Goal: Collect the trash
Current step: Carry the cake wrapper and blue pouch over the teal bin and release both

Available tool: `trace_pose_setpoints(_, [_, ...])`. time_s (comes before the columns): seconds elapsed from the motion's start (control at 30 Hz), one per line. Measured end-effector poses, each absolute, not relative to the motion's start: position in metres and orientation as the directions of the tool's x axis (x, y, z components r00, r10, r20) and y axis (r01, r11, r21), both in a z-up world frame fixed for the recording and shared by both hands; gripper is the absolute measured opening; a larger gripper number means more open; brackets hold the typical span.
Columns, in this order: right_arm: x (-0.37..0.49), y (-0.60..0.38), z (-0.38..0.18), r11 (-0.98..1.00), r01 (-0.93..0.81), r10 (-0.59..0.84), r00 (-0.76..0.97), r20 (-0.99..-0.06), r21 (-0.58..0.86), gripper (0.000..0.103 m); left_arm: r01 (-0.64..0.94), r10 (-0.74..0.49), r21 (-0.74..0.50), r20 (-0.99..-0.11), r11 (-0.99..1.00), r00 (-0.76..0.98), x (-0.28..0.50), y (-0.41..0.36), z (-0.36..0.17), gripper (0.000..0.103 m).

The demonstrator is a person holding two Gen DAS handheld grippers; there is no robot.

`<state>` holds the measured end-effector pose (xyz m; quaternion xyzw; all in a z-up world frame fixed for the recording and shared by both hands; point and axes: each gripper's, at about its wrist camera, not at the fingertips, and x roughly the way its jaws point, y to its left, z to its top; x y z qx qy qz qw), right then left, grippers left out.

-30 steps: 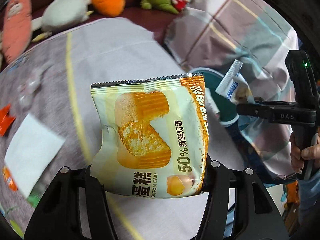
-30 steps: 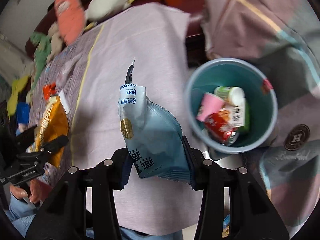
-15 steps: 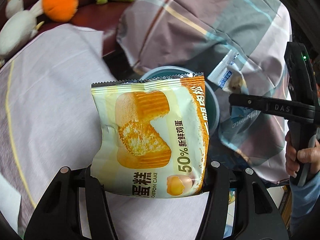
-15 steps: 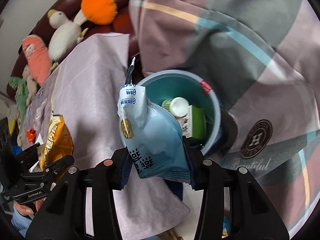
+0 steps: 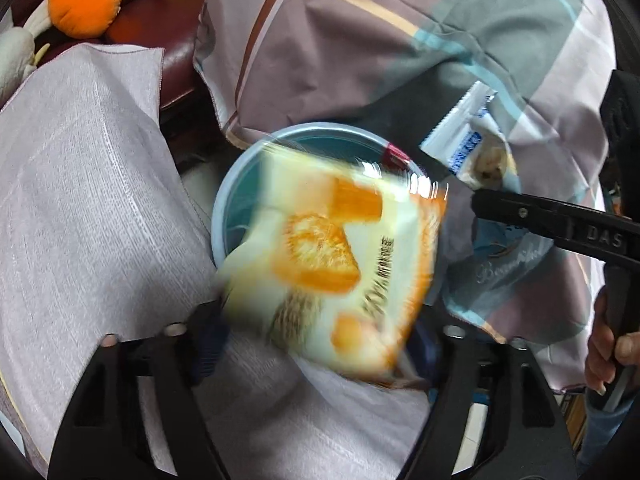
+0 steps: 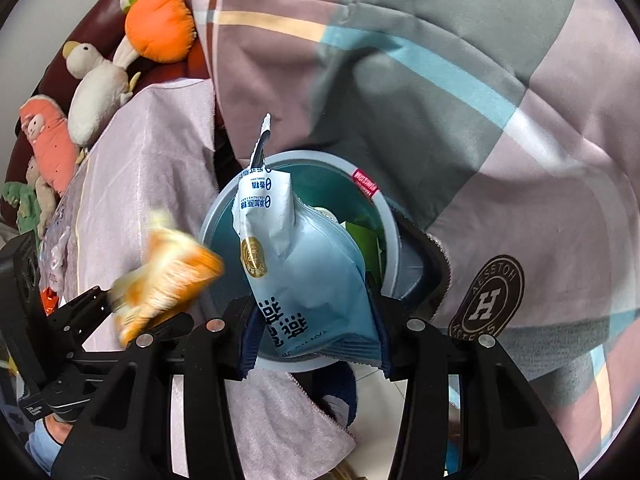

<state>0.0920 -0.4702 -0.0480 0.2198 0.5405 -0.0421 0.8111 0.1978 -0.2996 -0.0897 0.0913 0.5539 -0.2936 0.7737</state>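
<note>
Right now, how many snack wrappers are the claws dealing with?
2. The yellow cake wrapper is dropping, blurred, from the opened left claw over the blue bin; the blue wrapper sits clamped in the right claw.

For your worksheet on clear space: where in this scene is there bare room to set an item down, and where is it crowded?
Free: the pale lilac tablecloth between the dark sofa and the blue bin. Crowded: over the bin, where the open left gripper has let go of the blurred yellow cake wrapper and the right gripper holds the blue packet.
</note>
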Motion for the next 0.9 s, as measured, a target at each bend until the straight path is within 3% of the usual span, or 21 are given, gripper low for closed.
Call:
trace_pose_setpoints(0.37, [0.101, -0.463, -0.06, 0.907, 0.295, 0.176, 0.384, -0.906, 0.301, 0.044, 0.554, -0.335, -0.168, -0.918, 0.816, 0.215, 0.199, -0.289, -0.095, 0.089])
trace_pose_setpoints(0.43, [0.104, -0.46, -0.06, 0.912, 0.288, 0.173, 0.377, -0.91, 0.292, 0.05, 0.556, -0.331, -0.164, -0.919, 0.815, 0.215, 0.197, -0.286, -0.094, 0.09])
trace_pose_setpoints(0.47, [0.105, -0.458, -0.061, 0.913, 0.287, 0.173, 0.371, -0.912, 0.289, 0.064, 0.555, -0.332, -0.165, -0.919, 0.815, 0.214, 0.196, -0.285, -0.093, 0.09])
trace_pose_setpoints(0.5, [0.105, -0.458, -0.062, 0.912, 0.292, 0.172, 0.366, -0.914, 0.289, 0.069, 0.554, -0.332, -0.167, -0.919, 0.816, 0.212, 0.196, -0.284, -0.093, 0.091])
trace_pose_setpoints(0.77, [0.104, -0.447, -0.062, 0.919, 0.293, 0.16, 0.332, -0.929, 0.263, 0.081, 0.539, -0.34, -0.18, -0.916, 0.823, 0.212, 0.189, -0.268, -0.087, 0.091])
trace_pose_setpoints(0.9, [0.1, -0.441, -0.059, 0.923, 0.295, 0.145, 0.322, -0.936, 0.245, 0.082, 0.532, -0.347, -0.185, -0.912, 0.826, 0.221, 0.184, -0.259, -0.082, 0.091])
